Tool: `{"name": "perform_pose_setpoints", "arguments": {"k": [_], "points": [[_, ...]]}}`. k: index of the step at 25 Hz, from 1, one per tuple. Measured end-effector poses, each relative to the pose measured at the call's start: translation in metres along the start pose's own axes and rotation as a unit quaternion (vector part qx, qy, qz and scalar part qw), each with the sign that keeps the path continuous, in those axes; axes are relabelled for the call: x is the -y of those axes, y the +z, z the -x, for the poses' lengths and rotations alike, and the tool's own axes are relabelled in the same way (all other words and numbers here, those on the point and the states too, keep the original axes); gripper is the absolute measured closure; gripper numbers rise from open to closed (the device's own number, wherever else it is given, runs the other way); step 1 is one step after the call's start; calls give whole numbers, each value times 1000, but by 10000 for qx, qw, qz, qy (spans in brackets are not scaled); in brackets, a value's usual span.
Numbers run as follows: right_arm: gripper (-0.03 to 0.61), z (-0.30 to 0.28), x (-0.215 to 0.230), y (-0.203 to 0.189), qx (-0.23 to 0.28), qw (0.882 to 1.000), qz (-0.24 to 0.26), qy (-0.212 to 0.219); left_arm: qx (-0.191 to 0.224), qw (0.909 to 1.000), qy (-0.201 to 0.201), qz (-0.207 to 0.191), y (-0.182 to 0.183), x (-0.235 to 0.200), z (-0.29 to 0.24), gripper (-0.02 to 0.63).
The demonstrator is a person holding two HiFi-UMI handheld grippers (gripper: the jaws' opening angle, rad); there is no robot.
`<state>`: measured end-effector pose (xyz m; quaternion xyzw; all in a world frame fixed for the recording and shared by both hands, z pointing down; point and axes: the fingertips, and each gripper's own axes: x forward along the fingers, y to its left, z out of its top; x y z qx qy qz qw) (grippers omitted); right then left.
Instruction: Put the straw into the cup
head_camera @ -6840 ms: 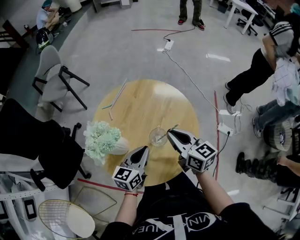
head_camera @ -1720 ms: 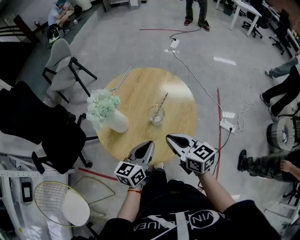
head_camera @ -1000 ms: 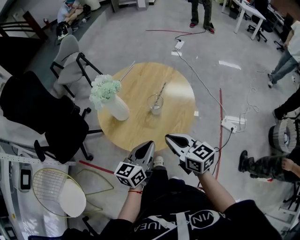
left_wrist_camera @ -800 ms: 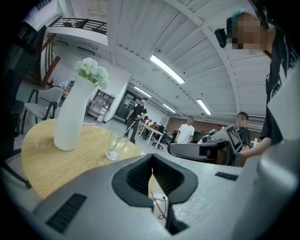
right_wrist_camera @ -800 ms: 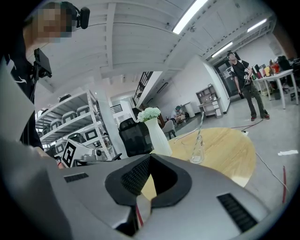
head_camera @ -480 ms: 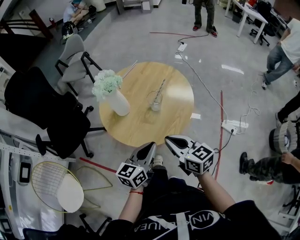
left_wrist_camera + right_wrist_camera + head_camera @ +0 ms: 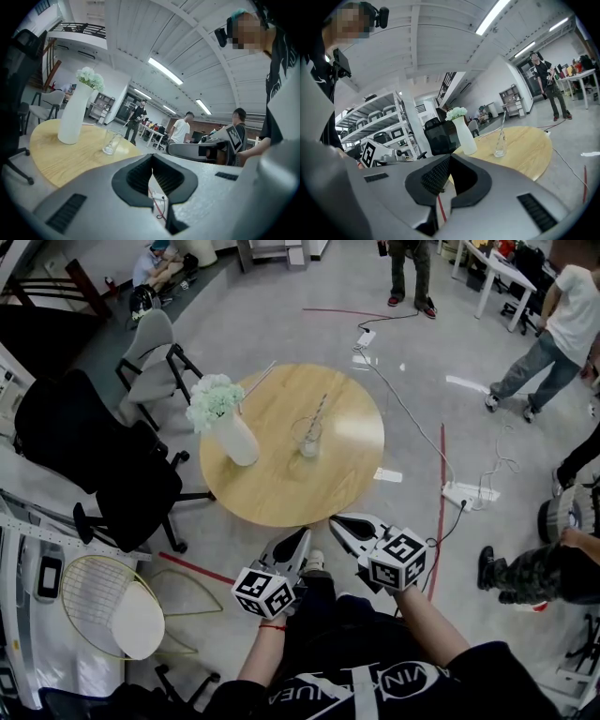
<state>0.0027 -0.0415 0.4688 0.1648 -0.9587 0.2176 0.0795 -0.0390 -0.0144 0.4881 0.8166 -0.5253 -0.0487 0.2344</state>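
Observation:
A clear glass cup [image 7: 308,440] stands near the middle of the round wooden table [image 7: 281,493], with a striped straw [image 7: 319,416] leaning in it. The right gripper view shows the cup [image 7: 500,146] and the straw [image 7: 503,123] well ahead of the jaws; the left gripper view shows the cup [image 7: 110,142] too. My left gripper [image 7: 303,532] and right gripper [image 7: 336,518] hover side by side off the table's near edge, above my legs. Both are shut and hold nothing, with the jaw tips meeting in each gripper view.
A white vase of pale flowers [image 7: 228,422] stands left of the cup. Spare straws [image 7: 255,382] lie at the table's far-left rim. A black office chair [image 7: 89,460] and a grey chair [image 7: 150,343] sit left. A power strip [image 7: 464,493], cable and several people are at the right and back.
Earlier my right gripper was at the cup with the straw. Since then both grippers have drawn back off the table; over the last second the table has slid further away in the head view.

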Motion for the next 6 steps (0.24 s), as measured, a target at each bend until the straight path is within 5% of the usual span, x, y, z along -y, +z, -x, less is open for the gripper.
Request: {"name": "perform_pose_setpoints", "arguments": {"k": [6], "points": [[575,12,-8,-3,15,10000,-1,50,-17,10000,26,-4,-6,13,6,604]]}}
